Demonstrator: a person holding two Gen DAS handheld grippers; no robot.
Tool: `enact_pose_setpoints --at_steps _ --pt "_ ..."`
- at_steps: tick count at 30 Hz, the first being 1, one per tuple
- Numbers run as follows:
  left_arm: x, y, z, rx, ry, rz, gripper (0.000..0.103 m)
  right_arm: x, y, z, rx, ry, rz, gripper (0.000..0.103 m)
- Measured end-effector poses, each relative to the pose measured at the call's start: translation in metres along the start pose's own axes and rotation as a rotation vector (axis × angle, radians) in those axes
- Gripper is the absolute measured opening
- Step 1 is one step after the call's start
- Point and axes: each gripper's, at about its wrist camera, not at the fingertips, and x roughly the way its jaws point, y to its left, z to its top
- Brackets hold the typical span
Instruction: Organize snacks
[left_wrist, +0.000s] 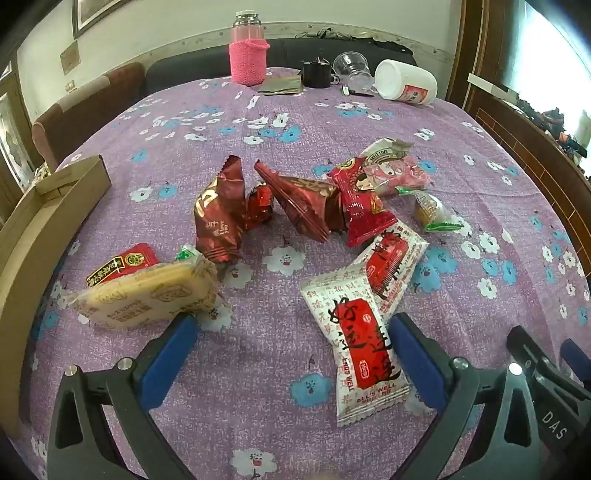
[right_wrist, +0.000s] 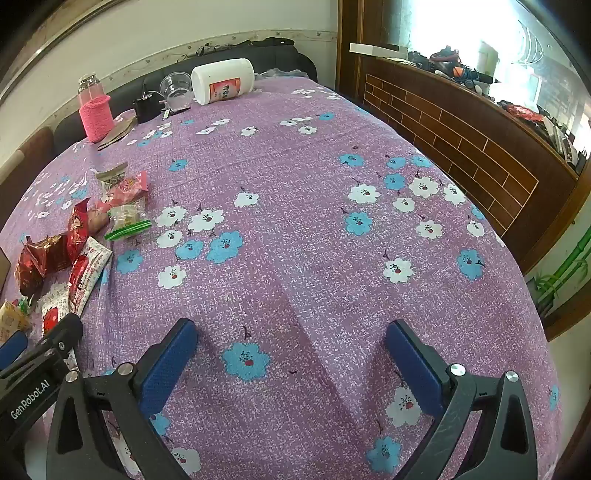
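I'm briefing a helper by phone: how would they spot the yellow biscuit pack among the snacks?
Start at the cardboard box on the purple floral tablecloth's left edge. Beside it lies the yellow biscuit pack, overlapping a red packet. It is the only pale yellow, clear-wrapped slab; its neighbours are red or white.

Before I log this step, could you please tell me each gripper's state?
Left gripper: jaws open, holding nothing.
Right gripper: jaws open, holding nothing.

Bright daylight glares through the window (right_wrist: 461, 33); sharp focus, fisheye-bent edges, soft shadows.
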Motion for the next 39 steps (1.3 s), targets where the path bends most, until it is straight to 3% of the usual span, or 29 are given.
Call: enact_pose_setpoints --at_steps 30,39 --pt "0.0005 -0.0017 -0.0009 -0.010 0.009 -0.003 0.103 -0.0008 0.0021 0.0014 0.003 0.002 0.002 0.102" --pt "-0.0085 -0.0008 -0.0068 0.136 0.097 -0.106 0.103 -0.0025 -0.0004 0.0002 -0.010 0.075 0.013 0.102"
